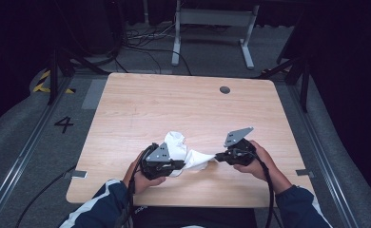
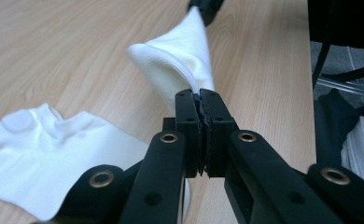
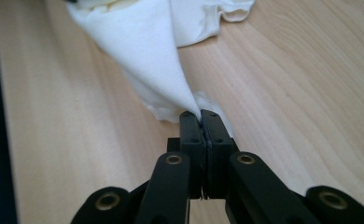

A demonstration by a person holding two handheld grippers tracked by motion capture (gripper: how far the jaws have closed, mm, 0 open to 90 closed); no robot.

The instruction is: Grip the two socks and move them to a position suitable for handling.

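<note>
High view, starting at the person's two hand-held tools: the left gripper (image 1: 176, 164) sits at about seven o'clock on the wooden table (image 1: 141, 102), held in the left hand (image 1: 143, 178), and the right gripper (image 1: 219, 156) sits at about five o'clock, held in the right hand (image 1: 259, 161). Both point inward toward each other, and a white cloth (image 1: 195, 159) is stretched between them, just above the near part of the tabletop.

Left gripper view: the two black jaws are pressed together, pinching a ribbed, folded edge of the white cloth (image 2: 175, 60). From the pinch the fabric rises toward twelve o'clock, where the tip of the right gripper (image 2: 207, 7) holds its far end. A second piece of white fabric (image 2: 45, 154) lies flat on the table at about eight o'clock.

Right gripper view: its jaws are also closed tight, nipping a corner of the white cloth (image 3: 143, 51). The fabric fans out from the pinch toward eleven o'clock, with more of it bunched on the wood at twelve o'clock.

Outward from the hands, a small dark round cap (image 1: 225, 89) is set into the table at about one o'clock, near the far edge.
</note>
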